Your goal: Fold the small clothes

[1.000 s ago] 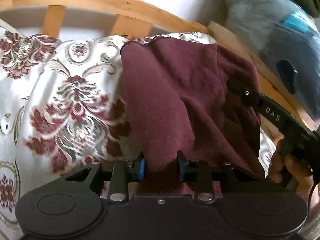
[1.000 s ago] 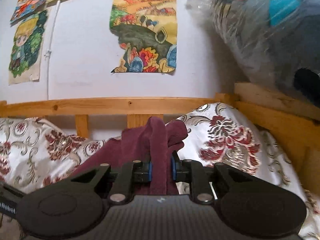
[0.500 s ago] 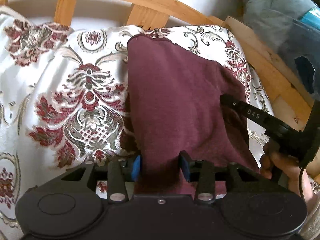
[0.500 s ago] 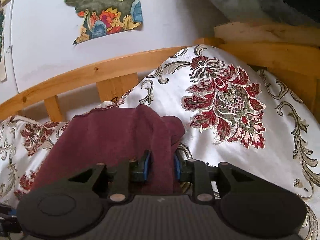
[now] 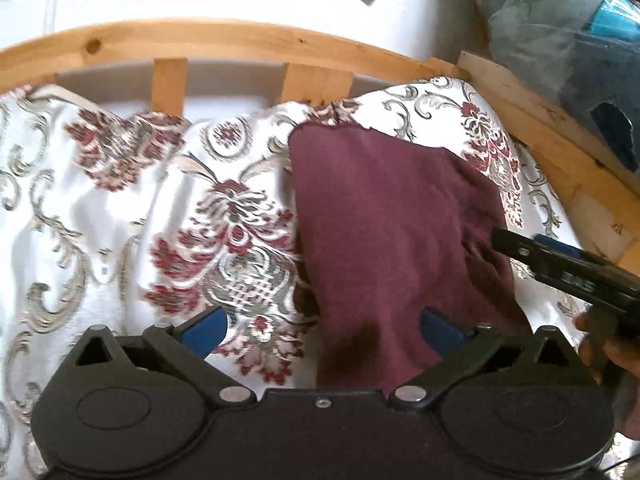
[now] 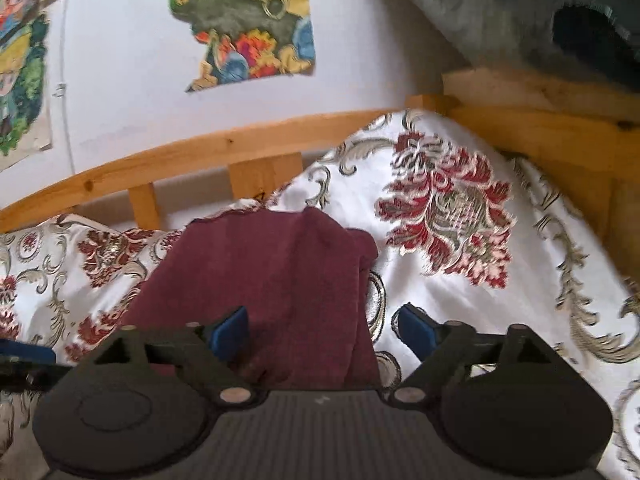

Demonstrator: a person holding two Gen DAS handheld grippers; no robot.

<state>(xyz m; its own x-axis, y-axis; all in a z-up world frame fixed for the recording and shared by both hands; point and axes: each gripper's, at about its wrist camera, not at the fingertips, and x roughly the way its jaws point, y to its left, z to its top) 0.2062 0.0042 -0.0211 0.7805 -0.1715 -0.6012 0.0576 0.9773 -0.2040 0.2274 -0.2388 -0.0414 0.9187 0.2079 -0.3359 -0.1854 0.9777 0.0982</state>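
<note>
Left gripper jaws, clamped on maroon garment a second ago, are now spread wide and opening; cloth lies loose between pads. Right gripper grip likewise released, jaws opening; garment is laid flat ahead on floral bedspread.

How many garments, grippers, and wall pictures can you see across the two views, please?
Maroon garment: 1
Grippers: 2, left gripper and right gripper, fingers opening, garment between them unpressed
Wall pictures: 2, colourful poster and cartoon picture
Total: 5
</note>
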